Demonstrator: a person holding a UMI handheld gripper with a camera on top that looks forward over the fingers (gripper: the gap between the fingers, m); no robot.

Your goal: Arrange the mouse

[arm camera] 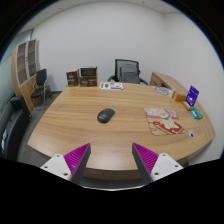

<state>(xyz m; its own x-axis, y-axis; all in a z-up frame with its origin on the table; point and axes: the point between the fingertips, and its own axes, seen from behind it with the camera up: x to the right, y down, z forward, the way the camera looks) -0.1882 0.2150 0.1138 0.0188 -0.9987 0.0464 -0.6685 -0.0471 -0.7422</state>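
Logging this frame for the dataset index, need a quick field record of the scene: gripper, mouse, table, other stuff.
gripper: gripper, fingers open, nothing between them
mouse: dark mouse on the table, beyond the fingers, untouched
table: large wooden conference table
other items: printed papers right of the mouse; purple card near the far right edge
surroundings: office chair behind the table

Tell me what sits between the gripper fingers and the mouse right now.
Nothing: in the gripper view only bare wooden table runs from the open gripper up to the dark mouse. The printed sheet lies off to the side, beyond the fingers.
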